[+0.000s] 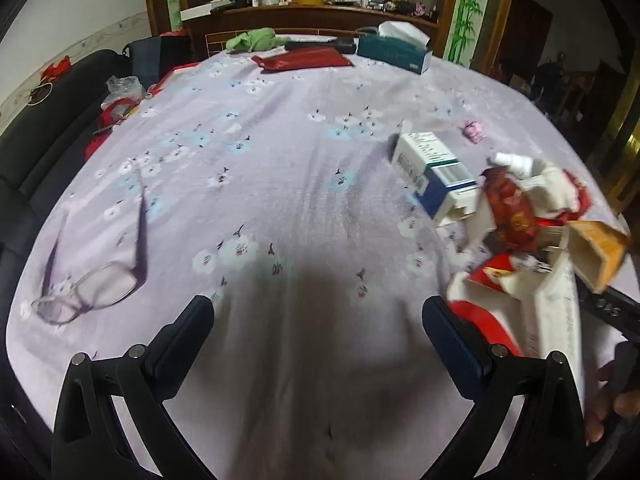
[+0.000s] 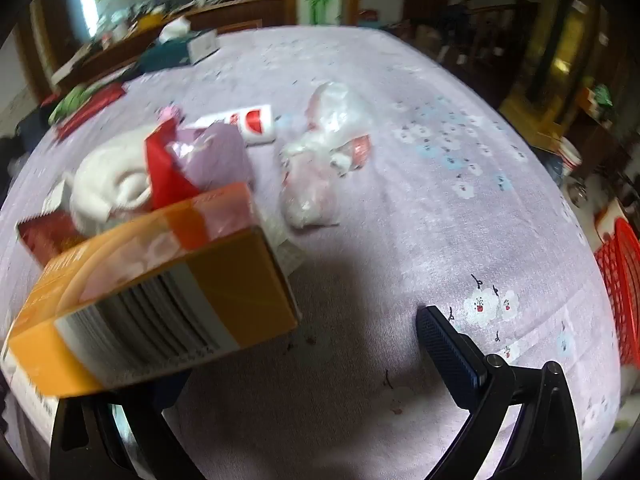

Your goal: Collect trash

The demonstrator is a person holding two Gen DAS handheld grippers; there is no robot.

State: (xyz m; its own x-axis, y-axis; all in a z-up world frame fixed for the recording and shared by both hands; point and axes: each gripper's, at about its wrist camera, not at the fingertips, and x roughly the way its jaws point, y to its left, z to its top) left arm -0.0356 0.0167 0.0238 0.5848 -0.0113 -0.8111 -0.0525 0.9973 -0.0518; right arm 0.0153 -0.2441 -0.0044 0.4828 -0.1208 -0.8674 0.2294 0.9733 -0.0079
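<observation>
My left tool [image 1: 318,322] hangs agape and empty over the counter [image 1: 304,184], glasses [image 1: 86,294] near its left edge; my right tool [image 2: 304,332] looks wide apart, orange box [image 2: 160,292] resting on its left finger, whether gripped I cannot tell; trash heap [image 2: 160,168] behind; next, I judge, carrying it to the red basket [image 2: 622,288].

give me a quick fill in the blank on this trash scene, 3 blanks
1. The eyeglasses lie on the ____ side of the left wrist view.
2. The left gripper has its jaws ____, with nothing between them.
3. The basket at the right edge of the right wrist view is ____ in colour.

Missing words: left; open; red
</observation>
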